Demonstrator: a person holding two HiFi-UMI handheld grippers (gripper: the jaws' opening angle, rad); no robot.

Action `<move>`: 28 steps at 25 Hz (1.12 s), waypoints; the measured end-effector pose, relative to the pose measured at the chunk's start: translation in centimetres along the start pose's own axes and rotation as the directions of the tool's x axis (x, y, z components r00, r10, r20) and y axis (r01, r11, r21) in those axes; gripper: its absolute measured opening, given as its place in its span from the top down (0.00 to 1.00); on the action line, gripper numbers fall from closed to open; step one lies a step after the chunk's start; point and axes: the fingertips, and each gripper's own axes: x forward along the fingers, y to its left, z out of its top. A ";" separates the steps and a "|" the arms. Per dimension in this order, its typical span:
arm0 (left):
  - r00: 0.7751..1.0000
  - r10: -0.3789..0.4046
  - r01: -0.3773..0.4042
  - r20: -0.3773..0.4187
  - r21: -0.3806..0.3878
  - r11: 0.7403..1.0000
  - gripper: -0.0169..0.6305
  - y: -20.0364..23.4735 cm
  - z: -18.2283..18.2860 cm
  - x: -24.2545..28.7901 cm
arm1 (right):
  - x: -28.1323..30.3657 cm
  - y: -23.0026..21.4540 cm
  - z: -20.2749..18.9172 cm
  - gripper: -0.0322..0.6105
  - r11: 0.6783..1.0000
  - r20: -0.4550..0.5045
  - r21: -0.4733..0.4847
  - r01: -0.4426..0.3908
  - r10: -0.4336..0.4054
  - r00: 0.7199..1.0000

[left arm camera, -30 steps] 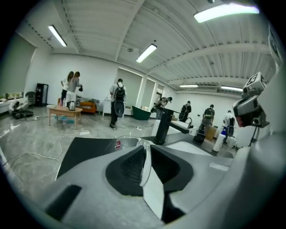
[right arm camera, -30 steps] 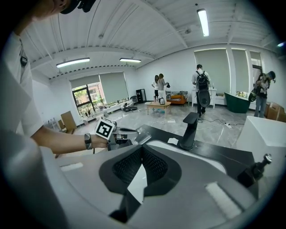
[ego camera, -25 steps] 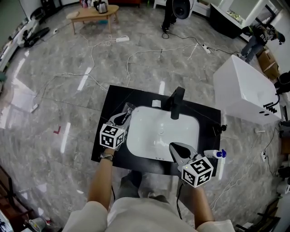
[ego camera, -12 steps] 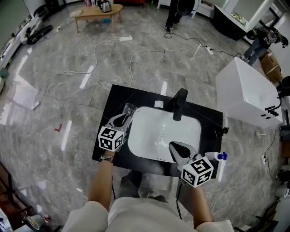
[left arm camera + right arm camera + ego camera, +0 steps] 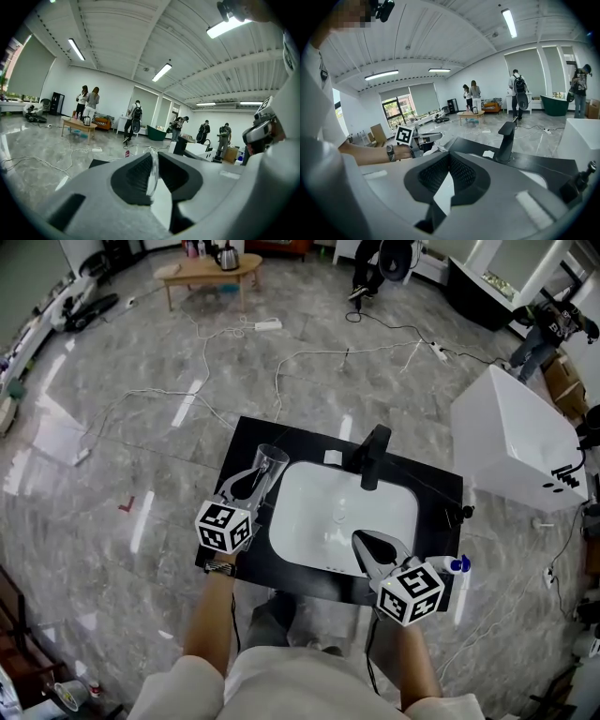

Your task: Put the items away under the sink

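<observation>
Two grippers: L gripper (image 5: 255,476) is seen at the sink basin's (image 5: 328,521) left; R gripper (image 5: 364,540) is over its near right rim.
L gripper state: jaws are part closed and pinched on the wall of a clear glass (image 5: 270,463); in the left gripper view the glass rim (image 5: 152,168) is clamped between the two dark pads.
Glass posn: held upright over the left strip of the black countertop (image 5: 246,442), just beside the basin; it seems raised off the top, tho that is hard to judge from above.
R gripper state: jaws (image 5: 449,157) are pressed together w/ nothing between them; it is pointed across the basin toward the faucet (image 5: 506,138).
Spray bottle (image 5: 448,563): white w/ blue top, laid on the counter's right end, near the R gripper but not touched.
Faucet: black, set at the basin's far edge (image 5: 373,456); a small white piece (image 5: 333,457) is seen just left of it, type unclear.
Surroundings: grey marble floor w/ white cables (image 5: 281,371), a wooden table (image 5: 208,266) far back, a white tub (image 5: 514,432) to the right of the counter.
</observation>
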 end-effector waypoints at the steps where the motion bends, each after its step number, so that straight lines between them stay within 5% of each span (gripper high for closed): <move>1: 1.000 -0.002 0.002 0.016 0.003 1.000 0.90 -0.3 0.7 -0.4 | -0.2 0.2 0.2 0.94 1.000 0.006 -0.004 -0.003 0.003 1.000; 16: 0.976 -0.058 0.044 0.212 0.070 0.997 0.89 -8.6 10.7 -7.8 | -6.4 3.2 2.0 0.94 0.995 0.087 -0.090 -0.031 0.039 0.995; 28: 0.956 -0.099 0.072 0.275 0.103 0.992 0.89 -16.1 12.0 -12.3 | -11.2 5.4 1.3 0.94 0.990 0.123 -0.134 -0.050 0.067 0.990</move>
